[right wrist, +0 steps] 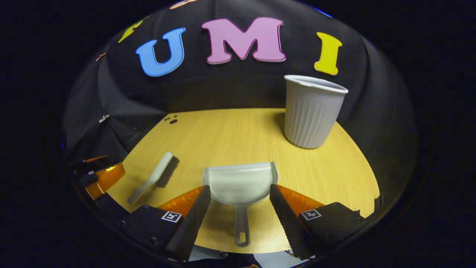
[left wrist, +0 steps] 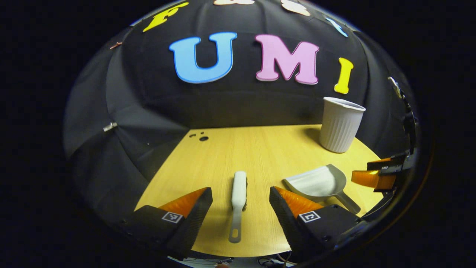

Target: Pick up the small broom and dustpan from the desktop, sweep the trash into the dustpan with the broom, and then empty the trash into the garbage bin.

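Low in the left gripper view, the left gripper (left wrist: pixel 241 208) holds its fingers wide on either side of the broom (left wrist: pixel 238 197), which lies flat on the bench (left wrist: pixel 223 156). The right gripper (right wrist: pixel 240 208) is just as wide about the dustpan (right wrist: pixel 240 184) handle — gripping nothing. Farther back, upper right, stands the bin (right wrist: pixel 311 113). No trash is visible on the bench, so this fits either tools waiting or tools set back down.
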Demonstrator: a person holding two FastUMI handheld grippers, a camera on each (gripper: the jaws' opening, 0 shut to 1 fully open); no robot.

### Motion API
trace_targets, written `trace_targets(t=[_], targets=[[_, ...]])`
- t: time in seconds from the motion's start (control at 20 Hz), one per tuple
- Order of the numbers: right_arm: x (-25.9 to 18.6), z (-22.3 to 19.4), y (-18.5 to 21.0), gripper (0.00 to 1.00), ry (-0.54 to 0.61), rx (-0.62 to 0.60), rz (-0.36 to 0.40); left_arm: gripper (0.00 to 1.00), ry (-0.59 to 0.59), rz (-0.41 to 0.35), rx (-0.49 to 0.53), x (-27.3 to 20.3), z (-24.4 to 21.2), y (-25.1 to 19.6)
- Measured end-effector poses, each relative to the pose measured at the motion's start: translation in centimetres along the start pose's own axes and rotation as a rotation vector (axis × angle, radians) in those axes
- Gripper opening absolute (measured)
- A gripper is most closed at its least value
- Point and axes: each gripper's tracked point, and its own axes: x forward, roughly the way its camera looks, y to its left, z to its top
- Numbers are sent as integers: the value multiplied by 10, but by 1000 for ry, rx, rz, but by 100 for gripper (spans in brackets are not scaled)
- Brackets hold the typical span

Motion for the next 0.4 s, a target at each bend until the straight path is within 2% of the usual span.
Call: trace_targets(t=[0.2, 0.25, 0.4], targets=[[-34, 18, 20, 99, -99, -17, 41, 98, -92, 10, 26, -44, 8, -10], [-49, 21, 22, 99, -123, -34, 51, 100, -115, 8, 17, -54, 10, -13], [-80, 24, 22, 99, -189, -118, 36, 97, -145, 20, -49, -82, 10, -14]])
